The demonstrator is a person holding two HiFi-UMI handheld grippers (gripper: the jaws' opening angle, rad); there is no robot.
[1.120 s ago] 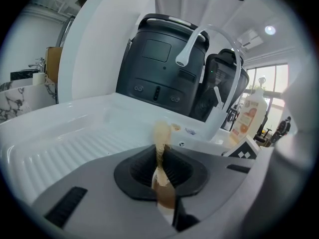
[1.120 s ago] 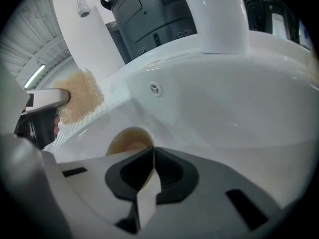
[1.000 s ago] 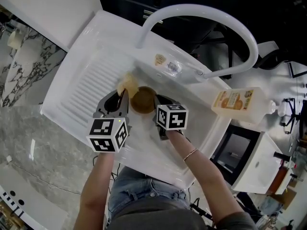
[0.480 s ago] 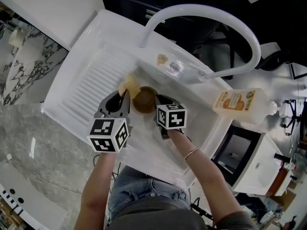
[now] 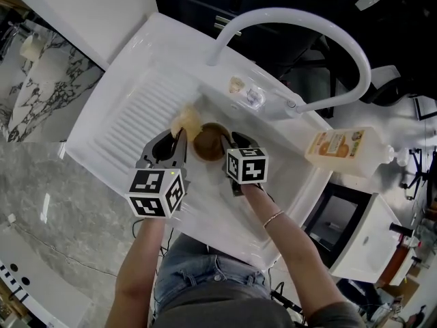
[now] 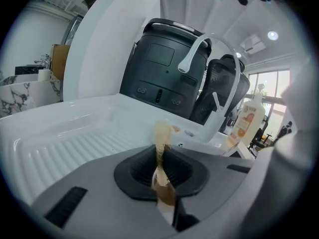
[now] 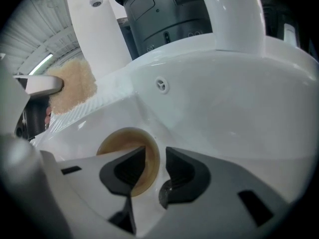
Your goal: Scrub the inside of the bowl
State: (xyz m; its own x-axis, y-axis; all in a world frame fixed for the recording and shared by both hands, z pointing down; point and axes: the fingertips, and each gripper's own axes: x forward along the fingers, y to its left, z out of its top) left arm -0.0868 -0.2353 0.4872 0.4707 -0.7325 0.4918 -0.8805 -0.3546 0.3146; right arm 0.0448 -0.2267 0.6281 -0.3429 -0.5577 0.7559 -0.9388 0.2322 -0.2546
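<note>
1. The big white sink [image 5: 130,118] fills the middle of the head view. Grey marble counter [image 5: 41,203] lies at 8 o'clock of it.
2. The white tap [image 5: 287,16] bends over the sink at 1 o'clock of the bowl. My left gripper view also shows a big black machine [image 6: 164,78] behind the sink.
3. My two arms come up from 6 o'clock, and both tools tip down into the sink.
4. A soap bottle [image 5: 341,149] lies at 3 o'clock of the bowl, well apart from my tools.
5. My left gripper [image 5: 176,142] is at 9 o'clock of the bowl. Its jaws are squeezed tight on the sponge.
6. My right gripper [image 5: 229,141] is at 4 o'clock of the bowl. Its jaws have just been opening and stand apart. Only the right gripper view shows the bowl's rim between them, not pinched. In the head view the tool's own body blocks that spot.
7. The brown bowl [image 5: 208,142] sits in the sink between my two tools.
8. The yellow sponge [image 5: 186,121] is at 10 o'clock of the bowl, just beside its rim and not inside it.
</note>
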